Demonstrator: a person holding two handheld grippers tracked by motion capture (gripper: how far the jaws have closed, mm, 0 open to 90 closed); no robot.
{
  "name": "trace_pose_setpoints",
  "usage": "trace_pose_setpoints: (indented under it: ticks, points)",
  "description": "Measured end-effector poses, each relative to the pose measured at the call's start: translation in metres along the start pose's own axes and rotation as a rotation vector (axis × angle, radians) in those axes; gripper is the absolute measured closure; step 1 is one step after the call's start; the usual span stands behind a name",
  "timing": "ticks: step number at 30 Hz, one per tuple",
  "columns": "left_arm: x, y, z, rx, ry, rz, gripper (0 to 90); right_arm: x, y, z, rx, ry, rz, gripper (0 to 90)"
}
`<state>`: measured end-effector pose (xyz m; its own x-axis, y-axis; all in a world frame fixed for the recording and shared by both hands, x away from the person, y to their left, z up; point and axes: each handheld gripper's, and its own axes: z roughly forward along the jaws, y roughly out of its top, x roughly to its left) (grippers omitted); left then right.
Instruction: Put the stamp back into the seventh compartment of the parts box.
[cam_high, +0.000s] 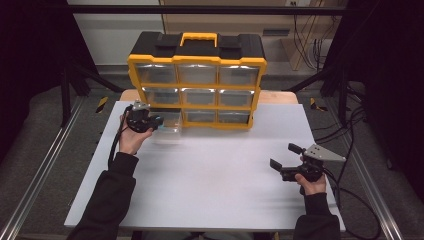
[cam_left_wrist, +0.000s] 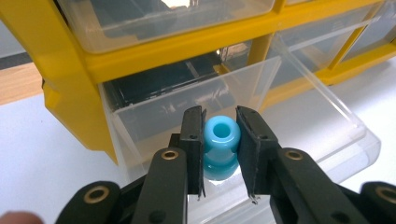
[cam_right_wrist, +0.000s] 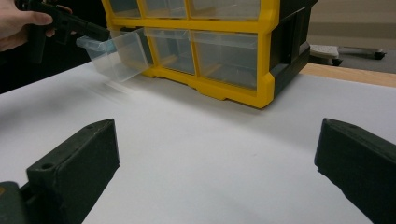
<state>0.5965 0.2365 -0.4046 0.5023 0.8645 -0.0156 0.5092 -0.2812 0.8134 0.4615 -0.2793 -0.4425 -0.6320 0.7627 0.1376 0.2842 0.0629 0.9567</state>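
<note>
A yellow and black drawer cabinet (cam_high: 197, 82) stands at the back of the white table (cam_high: 210, 180). Its bottom-left clear drawer (cam_high: 170, 121) is pulled out. My left gripper (cam_high: 156, 121) hovers over that drawer, shut on a small light-blue spool-shaped bead (cam_left_wrist: 221, 148); both pads press its sides, and the drawer (cam_left_wrist: 261, 126) lies open below it. My right gripper (cam_high: 284, 157) rests near the table's front right, open, with nothing between its fingers (cam_right_wrist: 74, 163). The right gripper view also catches the cabinet (cam_right_wrist: 210, 42), the pulled-out drawer (cam_right_wrist: 116, 53) and the left hand over it.
Clear drawers fill the cabinet's three rows. A wooden table edge (cam_high: 277, 96) shows behind the white sheet. Metal rails (cam_high: 45, 165) run along both sides, and cables (cam_high: 345, 135) trail at the right.
</note>
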Motion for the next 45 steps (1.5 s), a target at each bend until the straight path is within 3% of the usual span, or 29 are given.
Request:
trace_pose_setpoints:
  ticks: [11, 18, 27, 32, 34, 45]
  points:
    - [0.002, -0.002, 0.002, 0.015, 0.001, -0.009, 71.5, 0.0, 0.0, 0.0, -0.001, -0.001, -0.001, 0.3]
    - [0.0, 0.0, -0.003, -0.017, -0.011, -0.01, 64.7, 0.0, 0.0, 0.0, -0.001, 0.0, 0.0, 0.3]
    - [-0.005, 0.004, -0.017, -0.089, -0.017, 0.014, 49.7, 0.0, 0.0, 0.0, -0.004, 0.003, 0.002, 0.3]
    - [-0.008, 0.006, -0.026, -0.127, -0.039, -0.007, 39.0, 0.0, 0.0, 0.0, -0.003, 0.002, 0.002, 0.3]
    - [-0.009, 0.006, -0.029, -0.132, -0.054, -0.018, 35.2, 0.0, 0.0, 0.0, -0.004, 0.003, 0.002, 0.3]
    - [-0.017, 0.004, -0.042, -0.169, -0.075, 0.016, 16.4, 0.0, 0.0, -0.001, -0.004, 0.001, 0.003, 0.3]
